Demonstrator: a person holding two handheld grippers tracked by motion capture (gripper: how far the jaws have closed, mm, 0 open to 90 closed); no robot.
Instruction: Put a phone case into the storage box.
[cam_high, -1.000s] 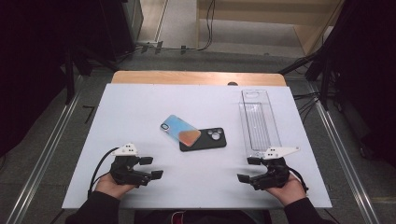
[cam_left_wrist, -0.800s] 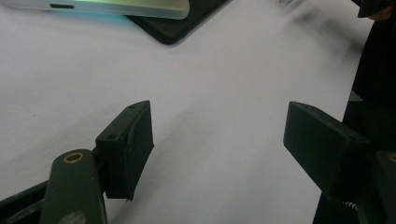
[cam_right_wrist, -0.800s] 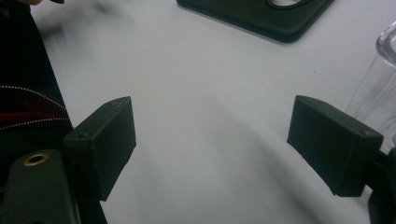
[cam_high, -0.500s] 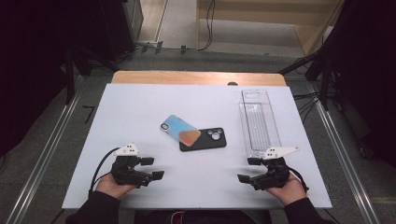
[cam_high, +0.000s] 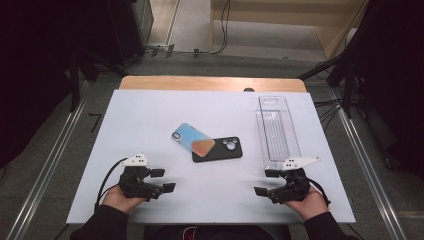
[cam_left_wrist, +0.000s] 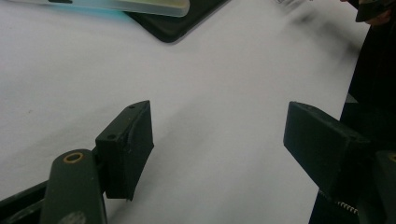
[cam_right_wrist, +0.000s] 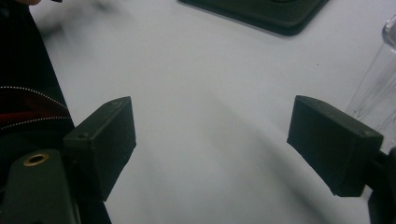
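Note:
Two phone-shaped items lie mid-table: a blue and orange case (cam_high: 193, 140) rests partly on top of a black one (cam_high: 224, 149) with camera rings. A clear plastic box (cam_high: 277, 131) lies lengthwise at the right. My left gripper (cam_high: 163, 180) rests on the white table (cam_high: 150, 115) near the front left, jaws open and empty, pointing right. My right gripper (cam_high: 265, 183) rests at the front right, just in front of the clear box, jaws open and empty, pointing left. The left gripper view shows the black case (cam_left_wrist: 177, 21) and the pale case (cam_left_wrist: 116, 4) far ahead. The right gripper view shows the black case (cam_right_wrist: 261, 14) and the clear box (cam_right_wrist: 378, 88).
A wooden board edge (cam_high: 210, 83) runs along the table's far side. Metal rails (cam_high: 370, 165) flank the table left and right. Cables (cam_high: 105, 182) trail from the left gripper across the front edge. Dark equipment stands on the floor beyond.

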